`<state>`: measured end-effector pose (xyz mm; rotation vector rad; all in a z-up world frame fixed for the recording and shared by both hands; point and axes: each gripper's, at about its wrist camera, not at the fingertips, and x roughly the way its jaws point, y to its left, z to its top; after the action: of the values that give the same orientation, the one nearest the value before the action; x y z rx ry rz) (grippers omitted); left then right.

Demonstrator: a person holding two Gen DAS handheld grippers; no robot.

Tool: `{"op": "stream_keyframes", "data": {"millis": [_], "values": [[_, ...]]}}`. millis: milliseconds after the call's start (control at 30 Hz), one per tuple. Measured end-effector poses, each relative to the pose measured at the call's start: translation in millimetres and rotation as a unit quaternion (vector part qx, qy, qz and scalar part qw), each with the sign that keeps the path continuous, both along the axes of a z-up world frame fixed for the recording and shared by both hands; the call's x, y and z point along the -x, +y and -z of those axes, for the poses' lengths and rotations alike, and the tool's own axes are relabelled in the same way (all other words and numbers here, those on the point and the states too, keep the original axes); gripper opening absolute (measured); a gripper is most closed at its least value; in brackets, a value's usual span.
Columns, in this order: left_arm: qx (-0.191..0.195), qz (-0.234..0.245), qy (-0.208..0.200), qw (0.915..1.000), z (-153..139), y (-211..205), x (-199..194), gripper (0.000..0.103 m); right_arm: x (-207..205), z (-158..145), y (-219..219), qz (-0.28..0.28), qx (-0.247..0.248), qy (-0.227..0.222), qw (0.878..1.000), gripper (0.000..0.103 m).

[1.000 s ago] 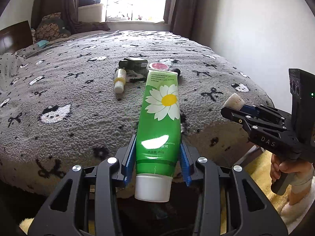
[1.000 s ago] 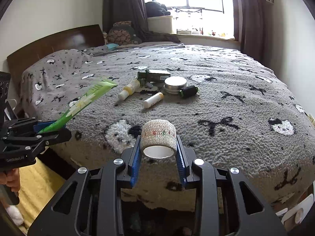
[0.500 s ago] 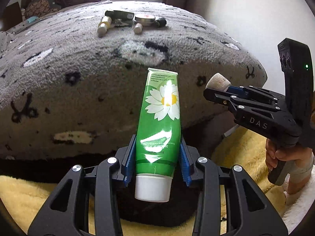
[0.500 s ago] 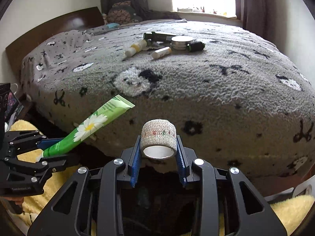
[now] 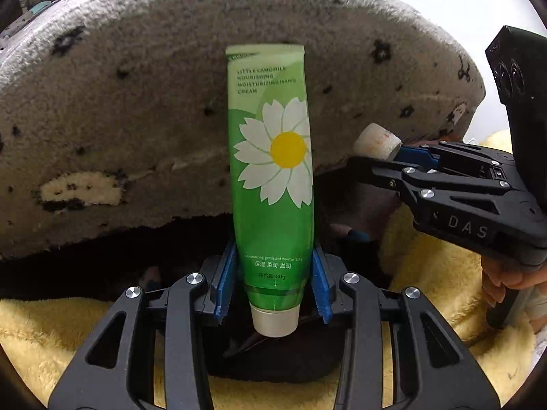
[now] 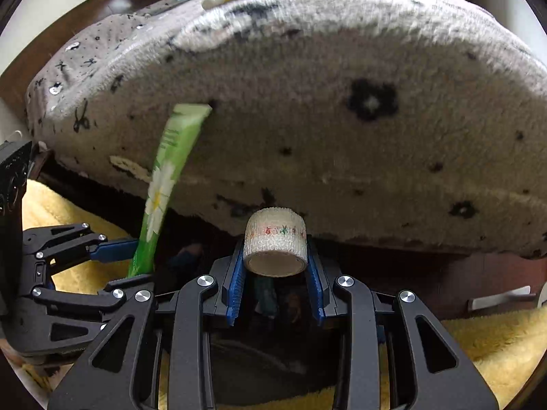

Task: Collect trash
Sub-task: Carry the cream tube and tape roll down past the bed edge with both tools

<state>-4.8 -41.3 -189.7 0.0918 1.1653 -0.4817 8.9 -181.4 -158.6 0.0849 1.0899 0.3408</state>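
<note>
Both claws now dropped below bed top. Left claw clamped on green daisy-print plastic cream tube; right claw clamped on beige woven bandage roll. Dark container beneath claws, likely drop-off next.

Green tube, white daisy, yellow centre. Grey blanket, black marks. Yellow rug; blue pads.
</note>
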Motion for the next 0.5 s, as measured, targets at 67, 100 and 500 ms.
{"op": "stream_keyframes", "data": {"millis": [67, 100, 500], "values": [[-0.006, 0.0, 0.009, 0.9999, 8.7, -1.1, -3.3, 0.037, -1.6, 10.4, 1.1, 0.0, 0.0, 0.016, 1.0, 0.033], [-0.009, 0.001, 0.012, 0.9999, 12.8, -0.5, -4.9, 0.037, -2.1, 15.7, 0.8, 0.0, -0.002, 0.024, 1.0, 0.033], [-0.019, 0.004, 0.04, 0.999, 28.5, -1.2, -10.2, 0.039, -6.7, 33.4, 1.6, 0.002, -0.018, 0.062, 0.998, 0.038]]}}
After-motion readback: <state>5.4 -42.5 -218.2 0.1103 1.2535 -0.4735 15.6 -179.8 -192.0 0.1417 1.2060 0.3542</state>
